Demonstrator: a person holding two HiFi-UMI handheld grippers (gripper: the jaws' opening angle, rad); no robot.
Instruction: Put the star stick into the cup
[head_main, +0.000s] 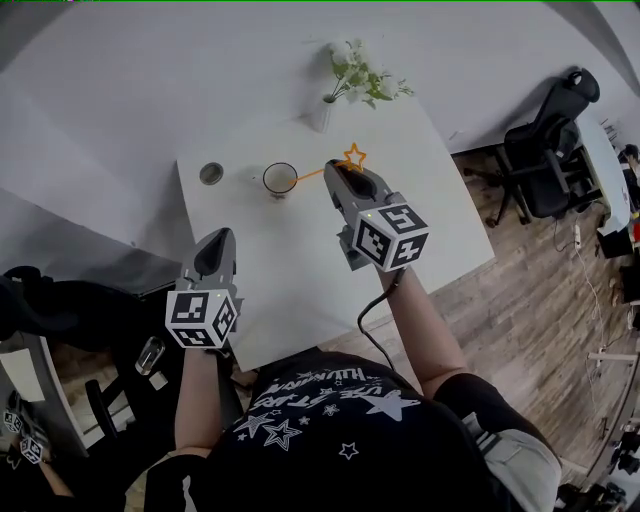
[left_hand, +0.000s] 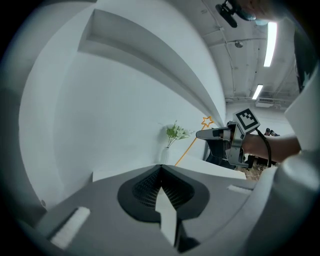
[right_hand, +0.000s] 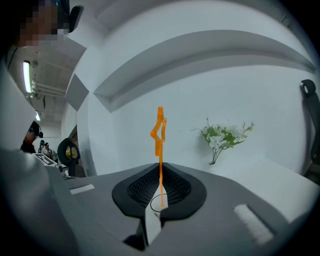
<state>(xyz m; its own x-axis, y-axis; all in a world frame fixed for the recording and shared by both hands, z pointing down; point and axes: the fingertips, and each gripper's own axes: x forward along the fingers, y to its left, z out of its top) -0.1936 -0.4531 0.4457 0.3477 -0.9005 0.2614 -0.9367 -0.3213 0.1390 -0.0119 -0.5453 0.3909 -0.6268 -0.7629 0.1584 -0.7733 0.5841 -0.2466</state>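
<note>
The star stick (head_main: 322, 171) is thin and orange, with an outlined star at its top end (right_hand: 159, 131). My right gripper (head_main: 337, 168) is shut on its shaft, above the table's far part. The stick slants left and down, and its lower end lies at the mouth of the cup (head_main: 280, 179), a clear glass with a dark rim. In the right gripper view the cup (right_hand: 161, 204) shows just beyond the jaw tips. My left gripper (head_main: 218, 238) hangs nearer the table's front left, shut and empty. In its own view it sees the right gripper (left_hand: 200, 134) with the stick (left_hand: 186, 149).
A white vase of green and white flowers (head_main: 350, 80) stands at the far edge of the white table (head_main: 300, 290). A small grey round object (head_main: 211, 173) lies left of the cup. A black office chair (head_main: 545, 150) stands on the wooden floor at the right.
</note>
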